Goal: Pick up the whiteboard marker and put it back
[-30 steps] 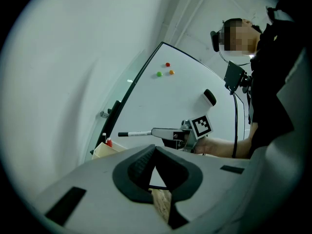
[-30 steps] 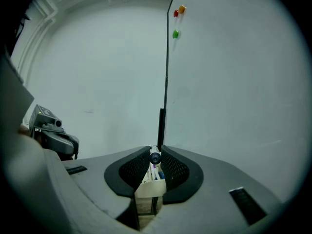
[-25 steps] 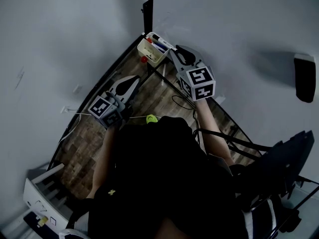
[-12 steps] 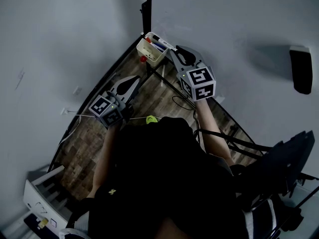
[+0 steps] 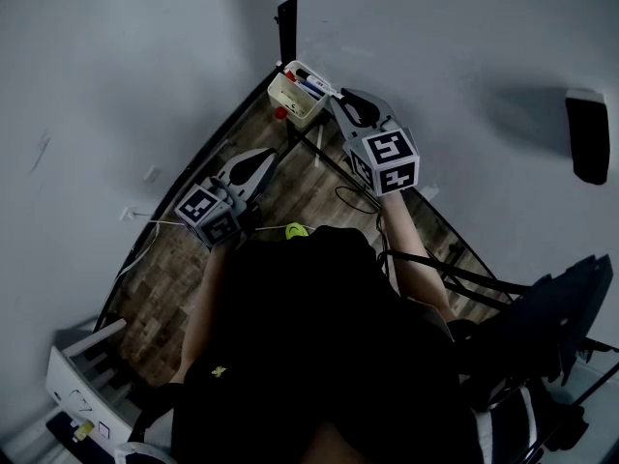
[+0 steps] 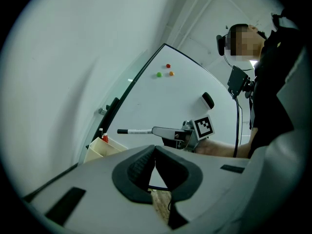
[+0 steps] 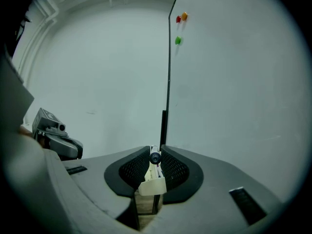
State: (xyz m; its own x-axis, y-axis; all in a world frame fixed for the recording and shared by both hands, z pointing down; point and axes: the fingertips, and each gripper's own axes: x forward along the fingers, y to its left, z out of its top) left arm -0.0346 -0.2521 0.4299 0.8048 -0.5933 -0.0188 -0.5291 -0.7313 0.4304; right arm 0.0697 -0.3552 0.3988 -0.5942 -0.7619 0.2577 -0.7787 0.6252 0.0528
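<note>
Over the cream tray at the foot of the whiteboard, the right claw is gripping the whiteboard marker by its barrel. Its jaws are standing partly apart and pressing on the marker from both sides.

The right gripper view is showing the marker end-on, as a dark round tip between the ribbed pads, with the tray's rim just below and beyond it. From that angle the marker's length is hiding behind its own tip.

The left gripper view is giving the side-on look instead. There the marker is lying level above the tray, its black cap pointing away from the claw, and a red marker is standing up in the tray. That view is also catching a black eraser sticking to the board, plus a red magnet, a green magnet and an orange magnet near the board's top corner.

The left claw is sitting closed, tips meeting with nothing between them, well apart from the tray over the wood floor.

Only the head view is taking in both claws at once, along with a blue marker lying in the tray.

Print on the held marker's barrel is showing as a faint grey line, too small to read. The cube on the right claw is carrying only black-and-white square patterns.
</note>
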